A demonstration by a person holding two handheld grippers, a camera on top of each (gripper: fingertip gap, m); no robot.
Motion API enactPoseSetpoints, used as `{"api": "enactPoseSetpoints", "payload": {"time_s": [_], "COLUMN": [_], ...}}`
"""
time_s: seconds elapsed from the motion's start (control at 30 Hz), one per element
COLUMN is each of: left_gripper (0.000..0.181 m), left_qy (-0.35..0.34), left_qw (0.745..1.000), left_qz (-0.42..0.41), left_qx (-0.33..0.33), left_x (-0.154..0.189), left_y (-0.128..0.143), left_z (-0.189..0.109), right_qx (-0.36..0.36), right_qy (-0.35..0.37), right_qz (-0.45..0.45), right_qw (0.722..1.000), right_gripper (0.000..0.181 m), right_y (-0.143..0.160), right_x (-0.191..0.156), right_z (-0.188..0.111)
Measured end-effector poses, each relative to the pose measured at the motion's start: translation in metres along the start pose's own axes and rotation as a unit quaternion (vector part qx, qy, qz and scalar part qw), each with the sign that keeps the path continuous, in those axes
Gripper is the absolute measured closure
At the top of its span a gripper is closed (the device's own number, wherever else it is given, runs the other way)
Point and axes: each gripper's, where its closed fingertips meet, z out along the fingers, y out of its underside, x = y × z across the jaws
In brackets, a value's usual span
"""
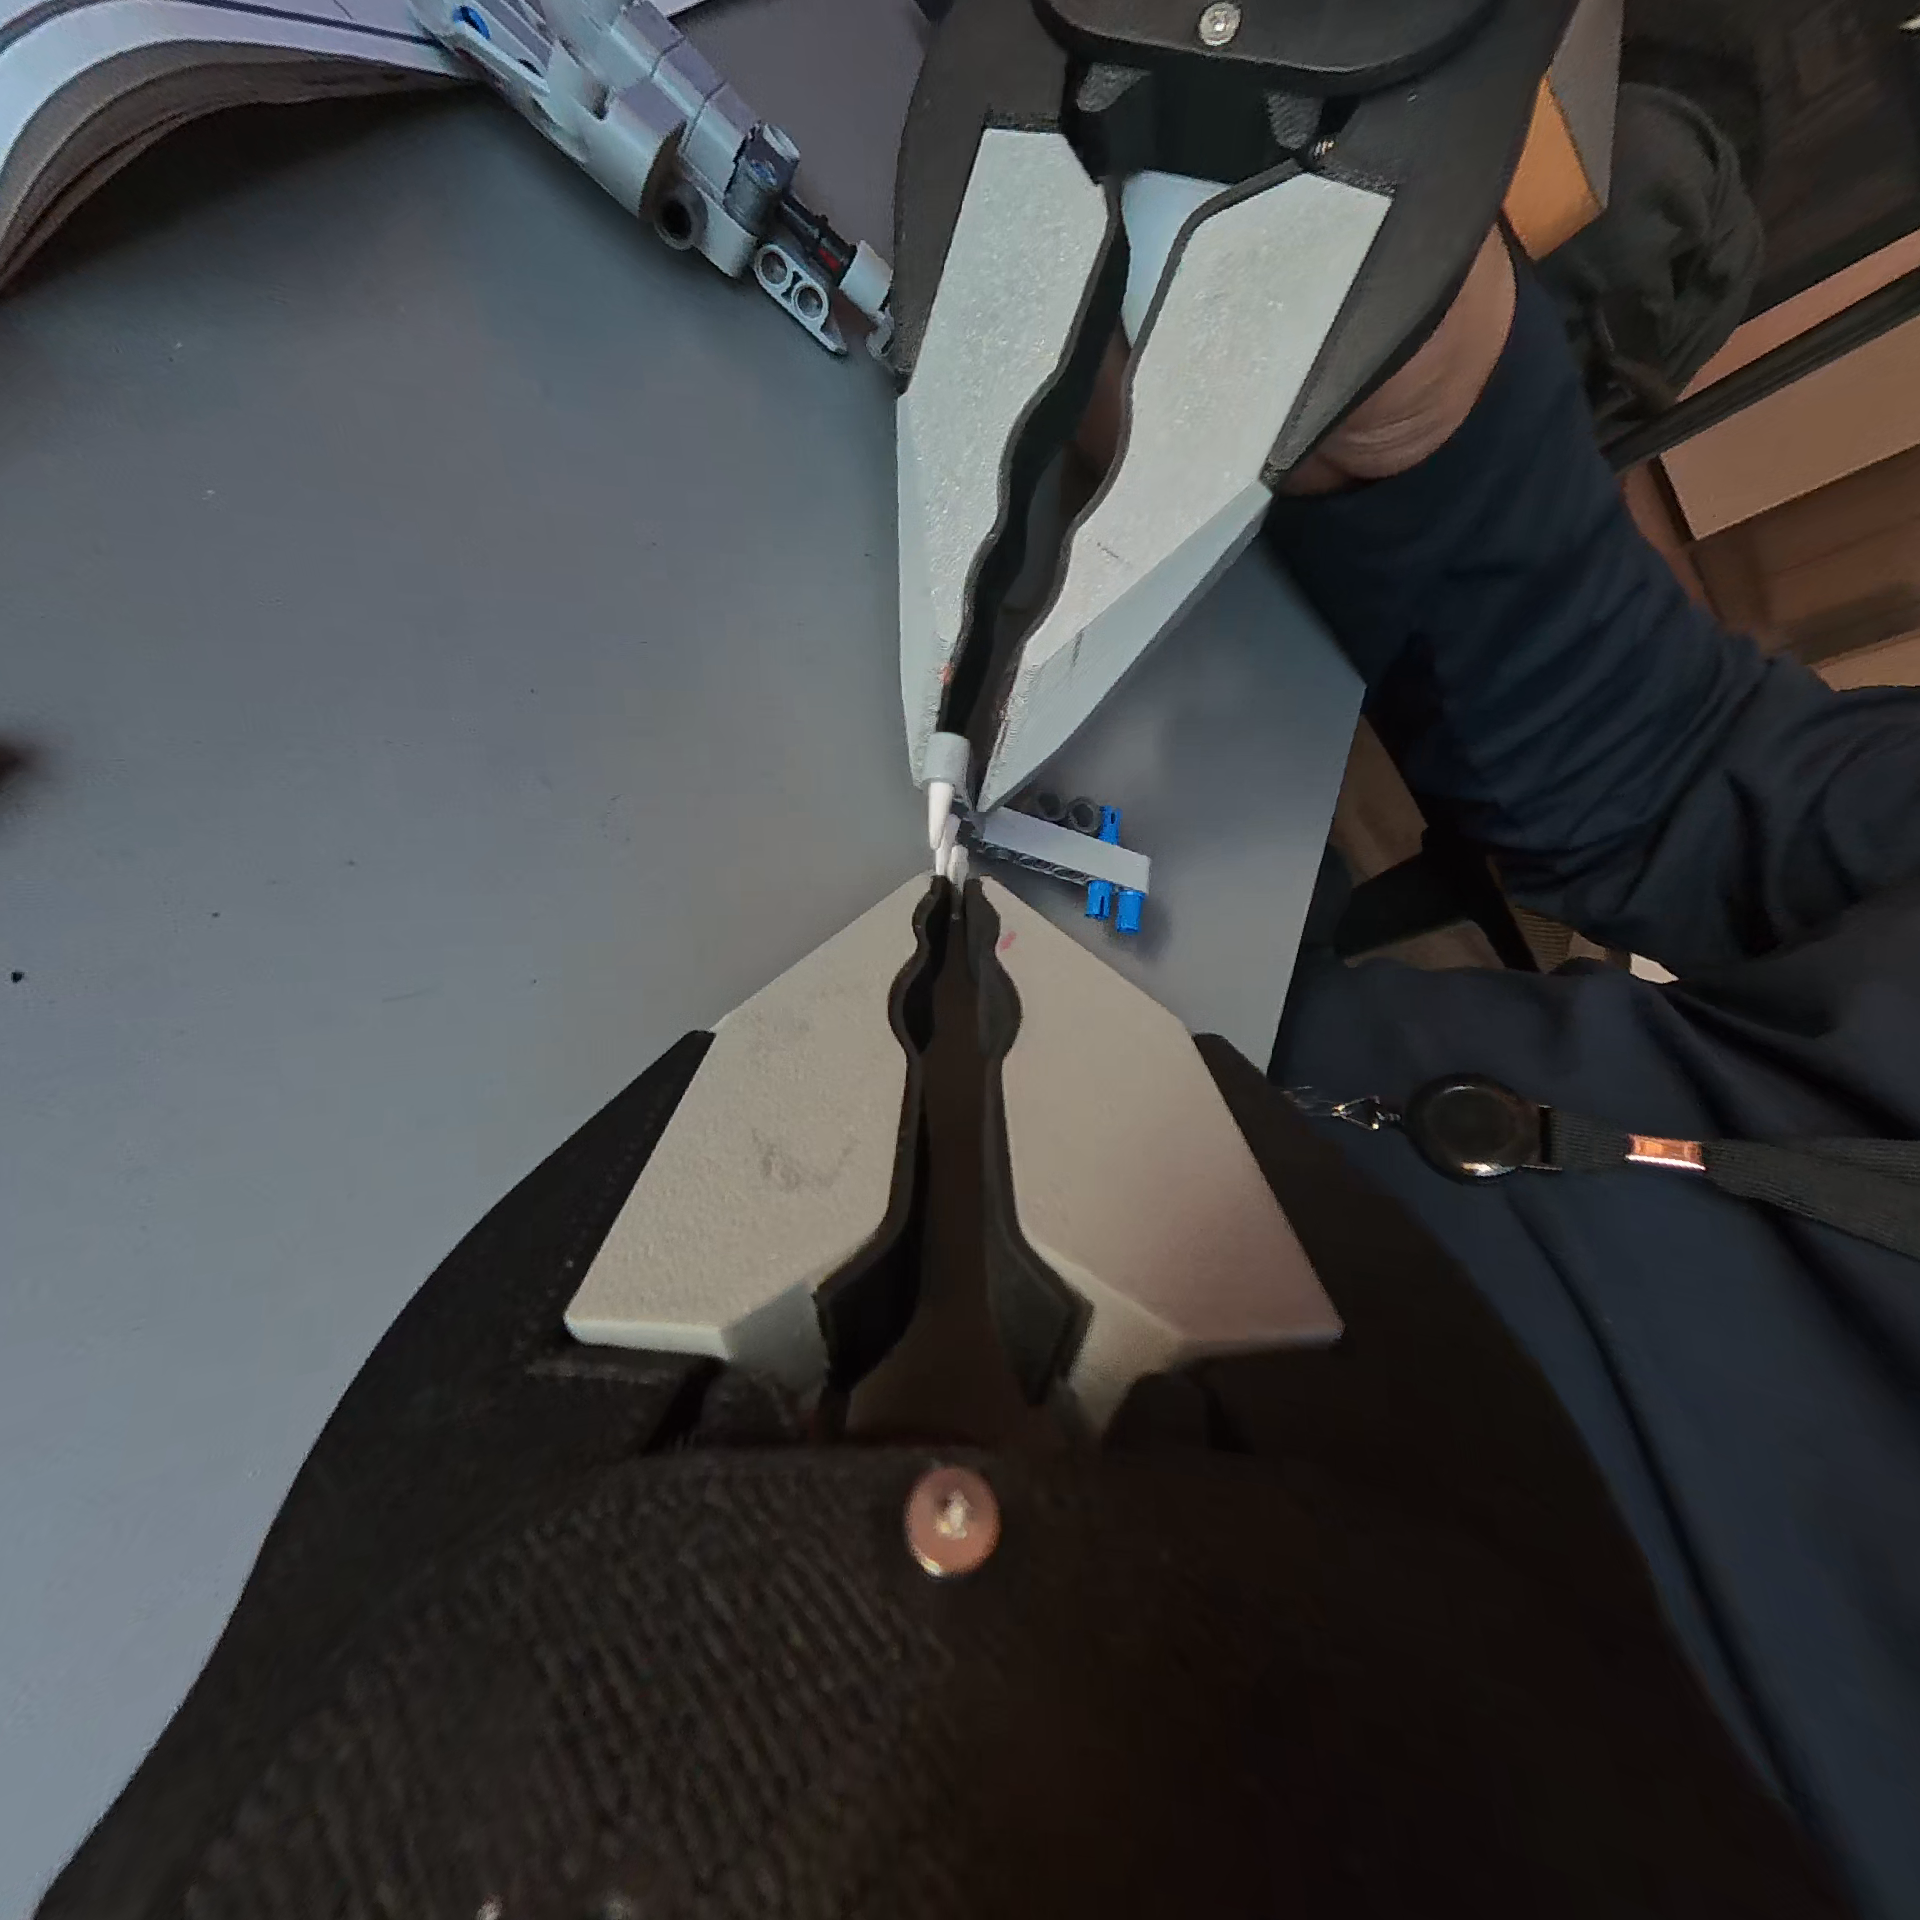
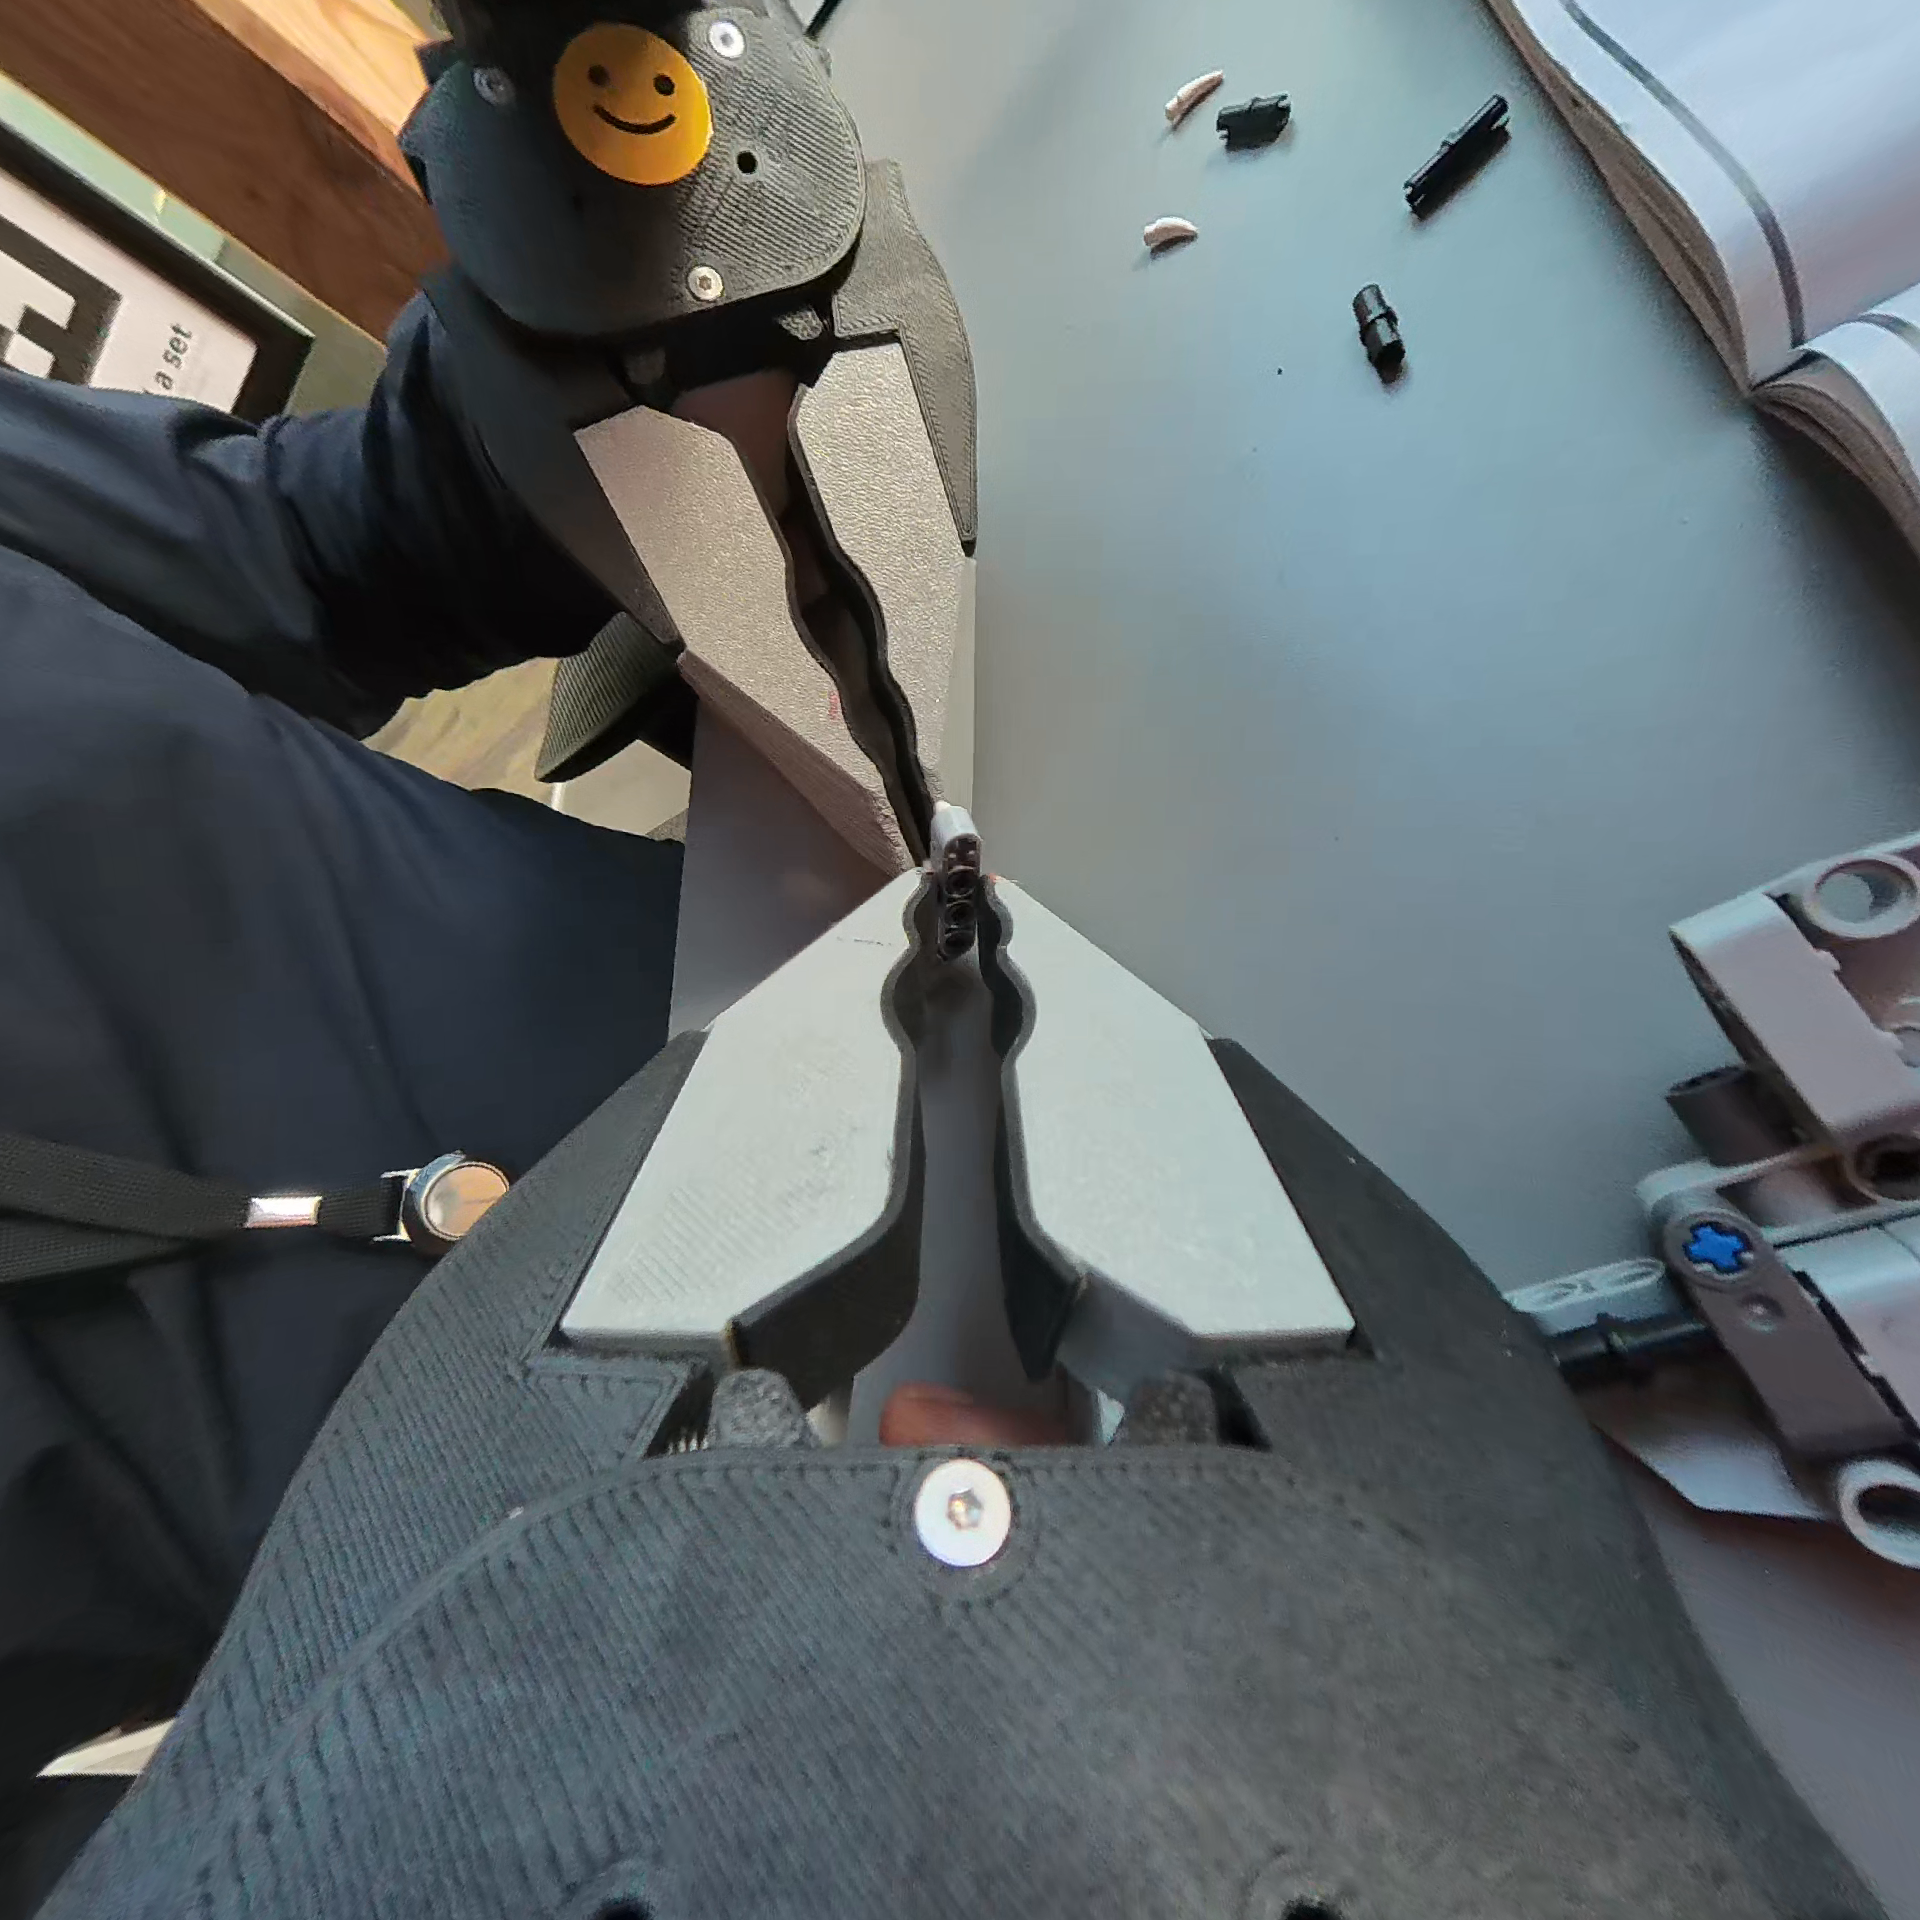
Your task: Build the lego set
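Observation:
My left gripper (image 1: 951, 896) and right gripper (image 2: 958, 902) meet tip to tip above the grey table (image 1: 416, 623), near its edge. The right gripper, which also shows in the left wrist view (image 1: 966, 792), is shut on a small sub-assembly: a dark grey holed beam (image 2: 953, 920) with a light grey plate (image 1: 1070, 847) and blue pins (image 1: 1110, 902). The left gripper, also in the right wrist view (image 2: 928, 847), is shut on a small white tooth-like piece (image 1: 948, 857) at the beam's end. A light grey connector (image 2: 951, 826) sits where the tips meet.
The larger grey lego build (image 2: 1808, 1195) lies on the table, also in the left wrist view (image 1: 665, 156), next to an open instruction booklet (image 2: 1714, 156). Loose black pins (image 2: 1379, 327), a black axle (image 2: 1455, 156) and white teeth (image 2: 1169, 231) lie beyond. A person's dark sleeve (image 1: 1558, 675) is close by. Only a small space, under 4 cm, lies between the two pairs of fingers.

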Motion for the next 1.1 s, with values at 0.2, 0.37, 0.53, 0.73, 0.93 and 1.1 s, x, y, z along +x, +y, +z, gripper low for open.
{"api": "enactPoseSetpoints", "payload": {"time_s": [0.2, 0.37, 0.53, 0.73, 0.93, 1.1], "left_gripper": [0.181, 0.181, 0.181, 0.181, 0.181, 0.181], "left_qy": [0.003, -0.005, -0.006, -0.023, -0.029, -0.065], "left_qw": [1.0, 1.0, 1.0, 0.995, 0.978, 0.97], "left_qz": [-0.007, -0.003, 0.005, 0.088, 0.185, 0.213], "left_qx": [0.008, 0.007, 0.004, 0.036, 0.09, 0.098], "left_x": [0.0, -0.002, -0.001, 0.012, 0.033, 0.032], "left_y": [-0.002, -0.002, -0.001, -0.003, -0.008, -0.009], "left_z": [-0.001, 0.0, -0.001, -0.007, -0.018, -0.019], "right_qx": [0.009, 0.005, 0.013, 0.093, 0.082, 0.066], "right_qy": [0.005, 0.013, 0.012, 0.015, 0.055, 0.074], "right_qz": [0.003, 0.029, 0.021, -0.03, -0.197, -0.247], "right_qw": [1.0, 0.999, 1.0, 0.995, 0.975, 0.964], "right_gripper": [0.177, 0.176, 0.173, 0.157, 0.173, 0.179], "right_y": [-0.002, 0.001, -0.001, -0.016, -0.011, -0.007], "right_x": [0.001, 0.008, 0.006, -0.004, -0.036, -0.043], "right_z": [-0.001, -0.002, -0.004, -0.023, -0.013, -0.002]}}
